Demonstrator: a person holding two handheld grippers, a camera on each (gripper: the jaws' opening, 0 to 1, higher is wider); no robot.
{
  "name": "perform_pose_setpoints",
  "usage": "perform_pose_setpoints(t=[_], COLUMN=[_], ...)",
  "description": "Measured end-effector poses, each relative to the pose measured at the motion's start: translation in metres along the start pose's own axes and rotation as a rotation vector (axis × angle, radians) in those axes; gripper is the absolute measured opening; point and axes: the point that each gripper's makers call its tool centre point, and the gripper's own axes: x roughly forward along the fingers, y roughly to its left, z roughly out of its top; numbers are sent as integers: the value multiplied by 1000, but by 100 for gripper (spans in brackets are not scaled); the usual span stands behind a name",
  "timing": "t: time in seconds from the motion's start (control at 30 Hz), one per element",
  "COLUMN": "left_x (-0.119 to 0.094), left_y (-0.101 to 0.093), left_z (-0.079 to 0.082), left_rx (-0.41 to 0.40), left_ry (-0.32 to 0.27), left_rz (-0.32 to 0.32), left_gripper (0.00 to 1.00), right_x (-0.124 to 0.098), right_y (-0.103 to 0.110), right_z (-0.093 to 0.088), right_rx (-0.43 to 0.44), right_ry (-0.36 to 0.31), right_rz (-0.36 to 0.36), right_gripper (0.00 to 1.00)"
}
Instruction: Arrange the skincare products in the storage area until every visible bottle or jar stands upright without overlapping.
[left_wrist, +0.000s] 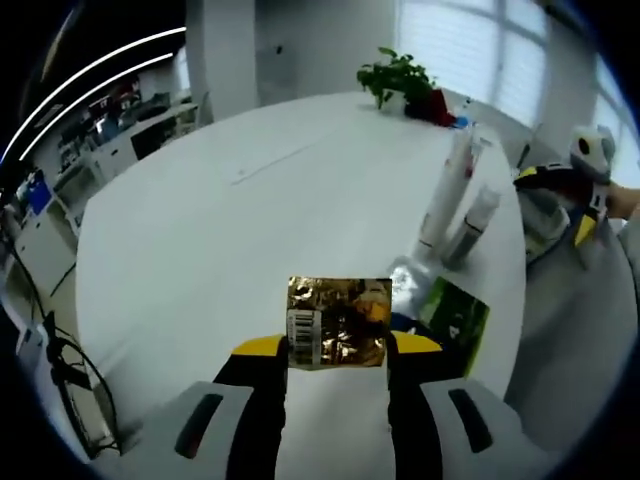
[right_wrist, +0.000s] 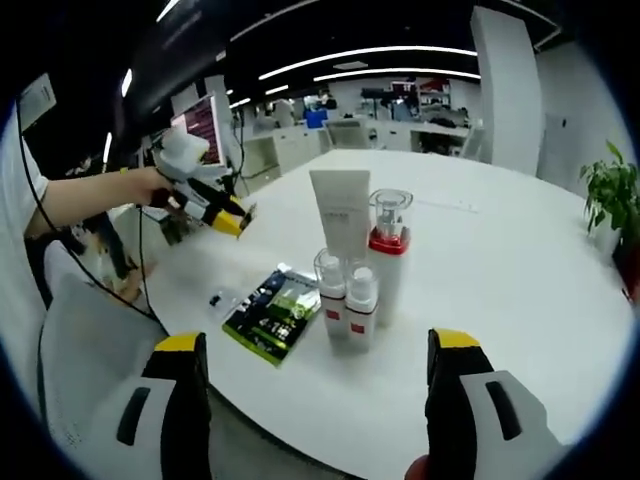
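My left gripper (left_wrist: 338, 345) is shut on a gold foil packet (left_wrist: 337, 322) with a barcode, held above the white round table (left_wrist: 250, 210). Ahead to its right stand a tall white tube (left_wrist: 447, 195) and a smaller bottle (left_wrist: 470, 225). In the right gripper view, my right gripper (right_wrist: 318, 350) is open near the table edge. Just beyond it is a tight upright cluster: a white tube (right_wrist: 340, 215), a clear-capped bottle with a red band (right_wrist: 388, 250) and two small red-banded bottles (right_wrist: 330, 295). The left gripper (right_wrist: 205, 205) appears at left in a hand.
A green and black flat packet (right_wrist: 272, 312) lies left of the cluster near the table edge, also in the left gripper view (left_wrist: 455, 315). A small clear sachet (right_wrist: 222, 298) lies beside it. A potted plant (left_wrist: 400, 78) stands at the far rim. Office desks surround the table.
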Motion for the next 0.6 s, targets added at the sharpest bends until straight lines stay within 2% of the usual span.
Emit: perform_pose_setpoints(t=[0.1,0.17,0.33,0.43,0.5,0.57,0.6], left_x=[-8,-10,-24,-30,-37,-39,-44], left_y=[-13,-10,-38,-47,-64,-63,-72], left_z=[3,3,25,33,45,46,50], left_rx=[16,22,47,56,55,55,62], left_ry=[-13,-24,-69,-97,-128,-155,-161], left_rz=[5,6,3,1,-4,-16,-18], left_gripper=[43,43,43,43,43,43,43], right_x=[1,4,17,24,27,29,29], right_y=[8,12,34,42,48,52,54], right_z=[12,19,42,53,63,74,78], right_rx=[-7,-1,14,25,34,55,64], right_ry=[-39,-56,-111,-121,-142,-165,-177], right_rz=[40,54,153,190,217,247,258], right_gripper=[78,76,68,64,59,54,54])
